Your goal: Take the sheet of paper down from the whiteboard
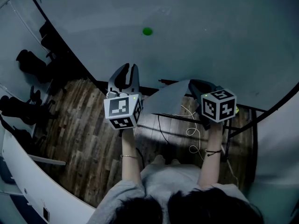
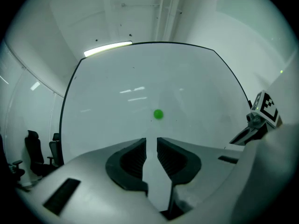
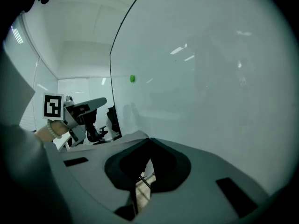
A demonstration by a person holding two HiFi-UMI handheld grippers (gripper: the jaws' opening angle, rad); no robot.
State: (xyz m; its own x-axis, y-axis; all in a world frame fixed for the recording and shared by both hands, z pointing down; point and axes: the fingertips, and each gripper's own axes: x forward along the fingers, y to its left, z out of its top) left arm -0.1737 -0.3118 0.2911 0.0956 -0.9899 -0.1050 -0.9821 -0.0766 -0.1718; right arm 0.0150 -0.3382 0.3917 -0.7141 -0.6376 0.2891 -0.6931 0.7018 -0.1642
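Pale sheet of paper (image 1: 170,99) pinched in right gripper (image 1: 194,84), beside left gripper (image 1: 127,70)

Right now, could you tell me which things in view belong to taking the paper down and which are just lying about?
Part of the job:
- whiteboard
- green magnet on it
- sheet of paper, off the board, in the shut right gripper
- left gripper, open and empty

Just lying about:
- office chairs
- white cable on the floor
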